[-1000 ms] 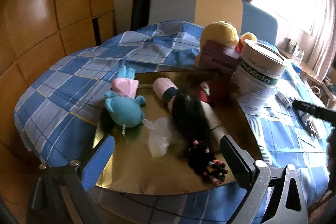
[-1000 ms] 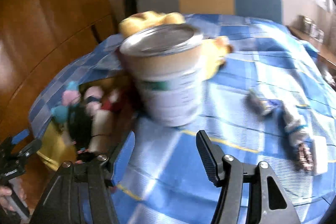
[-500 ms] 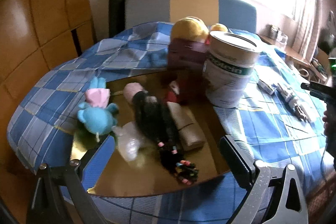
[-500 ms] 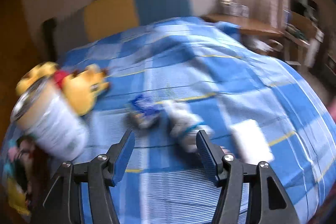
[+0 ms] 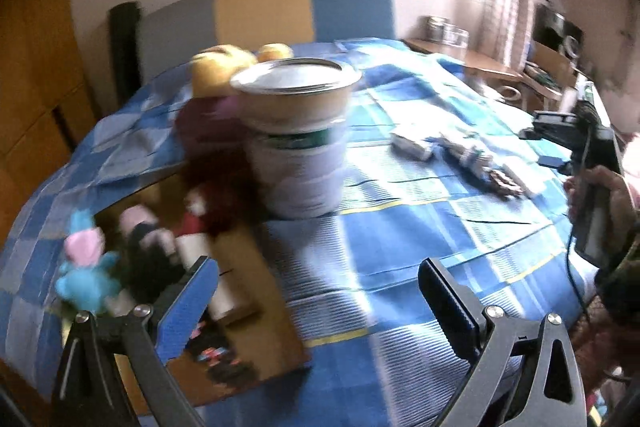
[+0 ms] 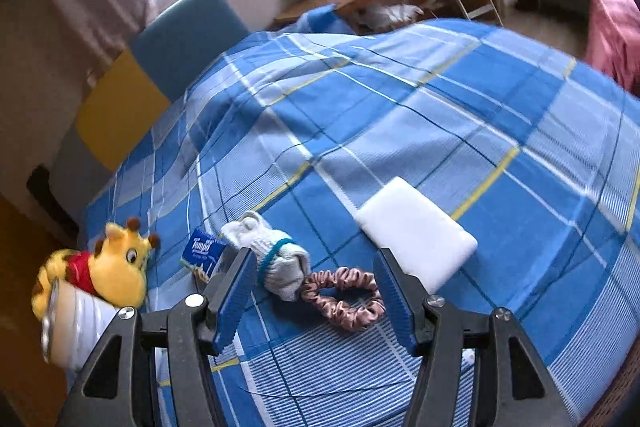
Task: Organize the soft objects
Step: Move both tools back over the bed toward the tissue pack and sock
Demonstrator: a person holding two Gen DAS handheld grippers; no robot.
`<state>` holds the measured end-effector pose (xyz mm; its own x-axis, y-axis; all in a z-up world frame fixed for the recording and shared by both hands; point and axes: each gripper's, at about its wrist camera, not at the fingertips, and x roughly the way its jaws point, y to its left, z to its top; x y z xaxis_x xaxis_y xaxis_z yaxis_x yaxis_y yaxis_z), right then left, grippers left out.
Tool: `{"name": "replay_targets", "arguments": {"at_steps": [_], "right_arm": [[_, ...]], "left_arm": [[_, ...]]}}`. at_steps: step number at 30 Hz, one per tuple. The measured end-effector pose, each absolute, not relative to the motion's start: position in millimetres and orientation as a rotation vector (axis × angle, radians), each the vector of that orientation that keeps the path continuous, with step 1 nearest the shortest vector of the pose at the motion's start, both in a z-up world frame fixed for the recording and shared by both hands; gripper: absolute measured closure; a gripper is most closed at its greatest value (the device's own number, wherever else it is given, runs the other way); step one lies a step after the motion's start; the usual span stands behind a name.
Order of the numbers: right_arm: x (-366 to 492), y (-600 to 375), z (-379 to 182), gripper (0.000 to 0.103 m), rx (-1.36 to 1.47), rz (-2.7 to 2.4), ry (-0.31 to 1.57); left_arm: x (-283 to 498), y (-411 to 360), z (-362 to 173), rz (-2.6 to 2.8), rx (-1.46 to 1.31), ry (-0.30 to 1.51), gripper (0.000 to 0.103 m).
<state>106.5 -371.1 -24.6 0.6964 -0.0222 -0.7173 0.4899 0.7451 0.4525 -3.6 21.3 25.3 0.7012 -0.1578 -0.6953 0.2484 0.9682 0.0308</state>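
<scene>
Tin (image 6: pixel 76 323) cut off at frame edge, tray toys (image 5: pixel 132 259) motion-blurred

On the bed (image 6: pixel 460 115): scrunchie (image 6: pixel 344 297) nearest, sock (image 6: pixel 272 259) touching its left end, tissue pack (image 6: pixel 204 253) just left of the sock, pad (image 6: pixel 416 243) right of the scrunchie. Giraffe (image 6: pixel 114 267) farther left, behind the can (image 5: pixel 298 143). Left of the can, a tray (image 5: pixel 256 291) with a doll (image 5: pixel 152 255) and plush (image 5: pixel 86 275) on it.
</scene>
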Motion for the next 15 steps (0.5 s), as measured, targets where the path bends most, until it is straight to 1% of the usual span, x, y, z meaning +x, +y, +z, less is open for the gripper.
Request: {"name": "replay_targets", "arguments": {"at_steps": [2,5,7,8,15], "right_arm": [[101.4,-379.9,-27.5,0.042,0.734,-0.331,0.745],[94.9,-390.6,-30.9,0.042,0.803,-0.350,0.730],[92.8,-395.1,-33.6,0.042,0.840,-0.346,0.729],[93.0,-396.3,-34.5,0.042,0.850,-0.344,0.730],[97.6,-391.8,-34.7,0.042,0.858,-0.297,0.743]], "left_arm": [[4.7,4.5,23.2,-0.261,0.142,0.772,0.003],[18.2,-18.7,17.1,-0.321,0.156,0.803,0.008],[30.0,-33.7,10.9,-0.349,0.168,0.833,0.016],[34.8,-38.7,8.4,-0.357,0.172,0.843,0.017],[87.3,-78.1,-12.7,-0.405,0.091,0.965,0.017]]}}
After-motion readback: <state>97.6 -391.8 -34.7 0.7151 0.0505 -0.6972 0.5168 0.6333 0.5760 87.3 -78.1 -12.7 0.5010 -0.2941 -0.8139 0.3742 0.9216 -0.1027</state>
